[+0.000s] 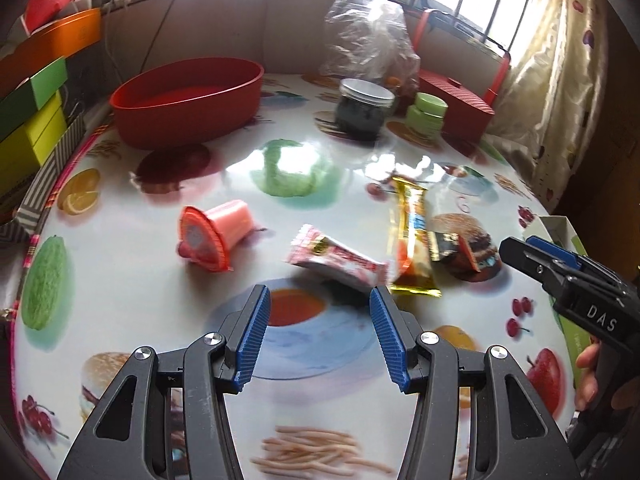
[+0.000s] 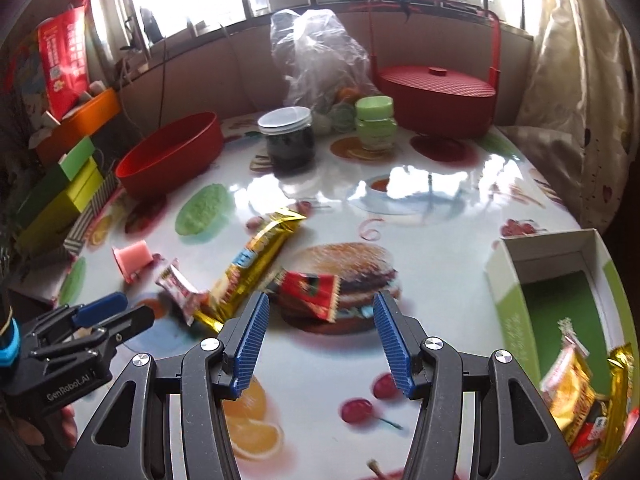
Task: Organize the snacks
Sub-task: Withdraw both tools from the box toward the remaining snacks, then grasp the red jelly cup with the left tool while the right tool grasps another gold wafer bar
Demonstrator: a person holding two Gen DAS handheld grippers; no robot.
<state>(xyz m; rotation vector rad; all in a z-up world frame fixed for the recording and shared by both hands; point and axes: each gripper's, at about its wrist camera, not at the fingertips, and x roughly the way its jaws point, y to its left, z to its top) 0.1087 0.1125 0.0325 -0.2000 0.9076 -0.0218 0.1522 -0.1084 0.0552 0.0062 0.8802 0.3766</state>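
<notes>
Currently both tongs, left tongs (image 1: 320,312) and right tongs (image 2: 318,318), half open, empty, over bare desk (image 1: 360,168); pink wrapper (image 1: 340,264), gold bar (image 2: 256,264) lie flat near edge-side box (image 2: 560,292).

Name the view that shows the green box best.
The right wrist view: the green box lies open there, with snack packets in its near end. The left wrist view catches only a corner of it behind the right gripper.

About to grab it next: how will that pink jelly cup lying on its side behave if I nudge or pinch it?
The pink jelly cup lies on its side on the glossy tablecloth, so a nudge would probably roll it in a curve, since it tapers. It looks like thin plastic, likely light. A hard pinch might dent it or strain the foil lid.
</notes>
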